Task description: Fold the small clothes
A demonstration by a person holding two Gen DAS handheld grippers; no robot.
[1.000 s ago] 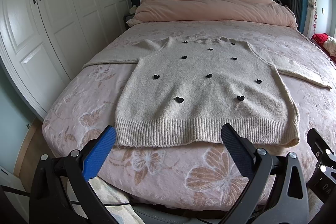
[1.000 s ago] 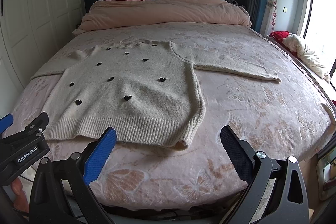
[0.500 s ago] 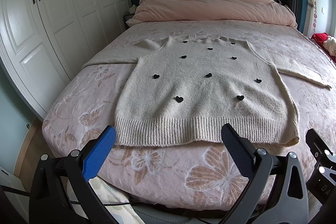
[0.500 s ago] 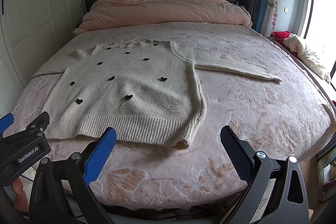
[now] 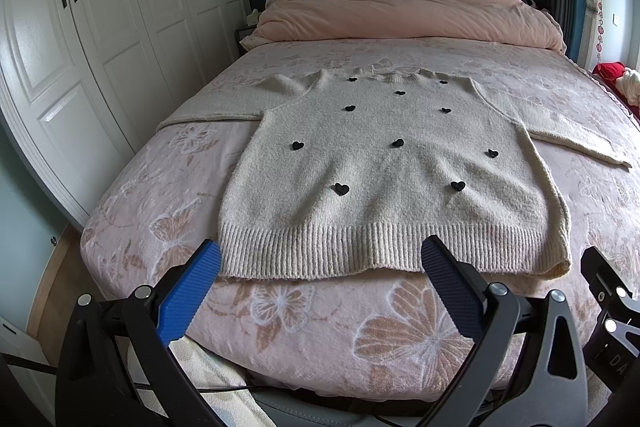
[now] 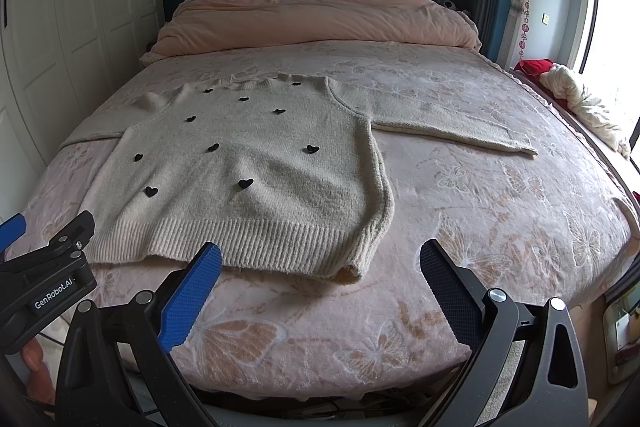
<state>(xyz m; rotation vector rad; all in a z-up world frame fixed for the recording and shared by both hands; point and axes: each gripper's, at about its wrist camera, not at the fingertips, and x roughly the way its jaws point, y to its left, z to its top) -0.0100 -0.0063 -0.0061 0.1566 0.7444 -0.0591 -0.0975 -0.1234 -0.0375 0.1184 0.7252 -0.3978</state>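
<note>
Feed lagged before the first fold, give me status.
Left gripper and right gripper open, empty, short of the hem. Cream knit sweater with black hearts flat on pink floral bedspread, sleeves spread. Nothing in the way.

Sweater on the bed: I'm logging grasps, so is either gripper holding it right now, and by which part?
Nothing is held. The left gripper and right gripper are both open, short of the sweater, which lies flat on the bed.

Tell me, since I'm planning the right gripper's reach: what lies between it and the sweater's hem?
Only bare floral bedspread. In the right wrist view, nothing else lies between the open right gripper and the ribbed hem of the sweater.
</note>
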